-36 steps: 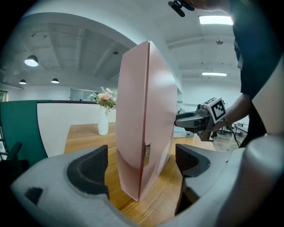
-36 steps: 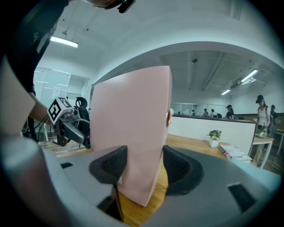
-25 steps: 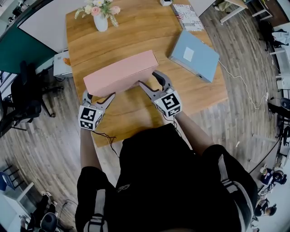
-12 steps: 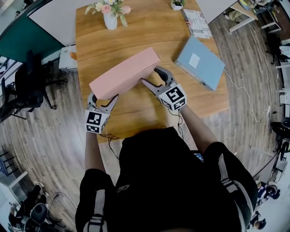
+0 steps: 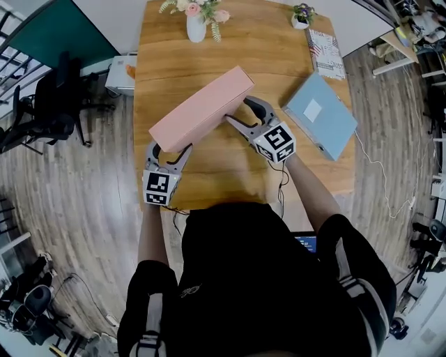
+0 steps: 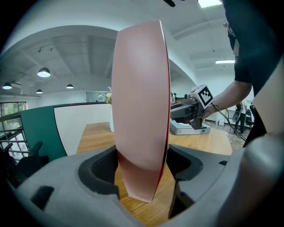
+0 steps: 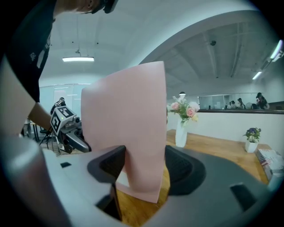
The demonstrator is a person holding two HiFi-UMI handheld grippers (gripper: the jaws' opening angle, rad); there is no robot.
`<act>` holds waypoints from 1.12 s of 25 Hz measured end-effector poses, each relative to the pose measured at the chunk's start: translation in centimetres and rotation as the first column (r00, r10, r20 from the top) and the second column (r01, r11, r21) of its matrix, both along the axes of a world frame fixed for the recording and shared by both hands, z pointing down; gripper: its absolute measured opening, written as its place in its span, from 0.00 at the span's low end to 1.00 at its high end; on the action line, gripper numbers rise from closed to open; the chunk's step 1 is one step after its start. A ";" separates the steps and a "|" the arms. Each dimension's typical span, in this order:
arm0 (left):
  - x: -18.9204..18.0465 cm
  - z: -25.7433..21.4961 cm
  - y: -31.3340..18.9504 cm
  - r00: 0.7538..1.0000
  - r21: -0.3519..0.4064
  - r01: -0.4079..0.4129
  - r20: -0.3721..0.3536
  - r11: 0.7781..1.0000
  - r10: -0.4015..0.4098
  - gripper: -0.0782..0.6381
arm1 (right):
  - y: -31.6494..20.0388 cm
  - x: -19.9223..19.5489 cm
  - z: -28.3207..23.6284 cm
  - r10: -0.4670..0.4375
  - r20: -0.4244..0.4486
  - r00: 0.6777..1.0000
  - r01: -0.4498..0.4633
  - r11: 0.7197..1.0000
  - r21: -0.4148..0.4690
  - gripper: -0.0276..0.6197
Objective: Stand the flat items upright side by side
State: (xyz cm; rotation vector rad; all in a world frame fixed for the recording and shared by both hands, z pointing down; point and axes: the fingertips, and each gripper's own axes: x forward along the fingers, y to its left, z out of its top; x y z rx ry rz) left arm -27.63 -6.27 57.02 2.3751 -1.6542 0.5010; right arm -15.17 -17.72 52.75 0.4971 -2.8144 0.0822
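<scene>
**Ana:** Where is the pink box [image 5: 202,108]?

**Ben:** It stands up on its thin side in the middle of the bench [image 5: 230,174]. Its long way runs from near left to far right.

**Ana:** Who has hold of it?

**Ben:** Both hands do. The left gripper [image 5: 171,148] is at the near left end. Its fingers [image 6: 95,173] are closing with the box end between them, and they look to touch both flat sides. The right gripper [image 5: 237,110] is at the far right end. Its fingers [image 7: 106,164] are partly open and pressed on the box.

**Ana:** Is the box sitting on the wood?

**Ben:** I cannot tell if the bottom edge touches it.

**Ana:** What comes after?

**Ben:** I think the blue box [image 5: 322,115]. It lies flat, well apart, to the right of the pink one, so the right gripper is nearer. Its long way runs from far left to near right, so it would need a turn to stand beside the pink one. A book [image 5: 325,52] lies flat behind it.

**Ana:** Does anything have stuff in it?

**Ben:** The white vase [image 5: 196,26] at the far edge has flowers. A small pot [image 5: 302,15] has a little plant. Both boxes are shut, so I cannot see inside.
</scene>
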 end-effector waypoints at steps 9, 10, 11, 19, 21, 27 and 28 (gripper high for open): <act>0.6 -0.1 0.5 0.983 0.011 0.181 -0.004 0.983 -0.181 0.58 | -1.6 -1.8 -0.1 -0.146 0.008 0.989 0.146 0.989 0.006 0.48; 0.6 -0.1 0.6 0.980 0.013 0.199 -0.003 0.980 -0.199 0.58 | -1.8 -2.0 -0.1 -0.160 0.010 0.987 0.160 0.987 0.007 0.48; 0.6 -0.1 0.6 0.976 0.015 0.216 -0.001 0.976 -0.216 0.58 | -1.9 -2.3 -0.1 -0.174 0.011 0.985 0.174 0.985 0.009 0.48; 0.5 -0.1 1.2 0.933 0.024 0.360 0.012 0.933 -0.360 0.58 | -2.7 -4.6 -0.1 -0.275 0.023 0.961 0.275 0.961 0.014 0.48; 0.7 -0.1 1.3 0.919 0.027 0.394 0.018 0.919 -0.395 0.58 | -2.9 -5.1 -0.1 -0.303 0.025 0.953 0.303 0.953 0.016 0.48; 1.2 0.0 1.9 0.882 0.029 0.468 0.049 0.883 -0.469 0.57 | -3.3 -6.9 -0.3 -0.382 0.032 0.924 0.381 0.924 0.035 0.47; 1.3 0.0 2.0 0.876 0.030 0.479 0.055 0.877 -0.480 0.56 | -3.3 -7.2 -0.3 -0.393 0.033 0.919 0.392 0.919 0.038 0.46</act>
